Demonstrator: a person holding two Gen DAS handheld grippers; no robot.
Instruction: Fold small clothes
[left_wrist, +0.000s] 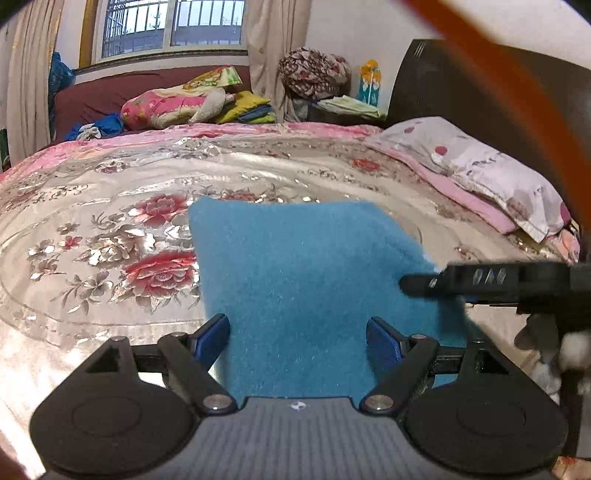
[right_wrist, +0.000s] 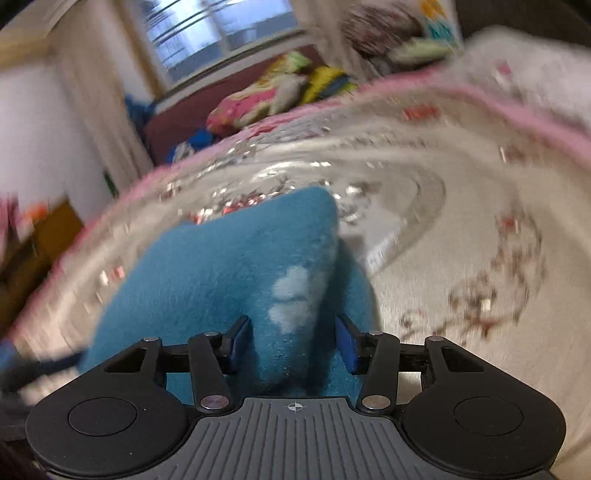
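1. Meanwhile, on a bed spread with a shiny silver-and-pink floral satin coverlet (left_wrist: 110, 206), we work a fuzzy teal-blue fleece garment (left_wrist: 295, 273), which lies near the middle of the bed directly ahead of both tools.

2. Our left gripper (left_wrist: 297, 338) stands with its blue-padded jaws spread wide, one to each side of the near end of the cloth; it grips nothing that we can see.

3. Our right gripper (right_wrist: 293, 341) has its jaws parted more narrowly around a raised ridge of the same fleece, where a pale cloud-shaped patch (right_wrist: 291, 299) shows. The pads stand just off the fabric, so we judge it not clamped, though motion blur leaves that uncertain.

4. From the left wrist view, the right tool's black finger reaches in over the garment's right edge, so the right hand is the nearer one to that side.

5. The cloth's long axis runs away from us towards a white pillow with red dots (left_wrist: 480, 166) and the far side of the bed; we judge the next fold turns on carrying the near end forward along that line.
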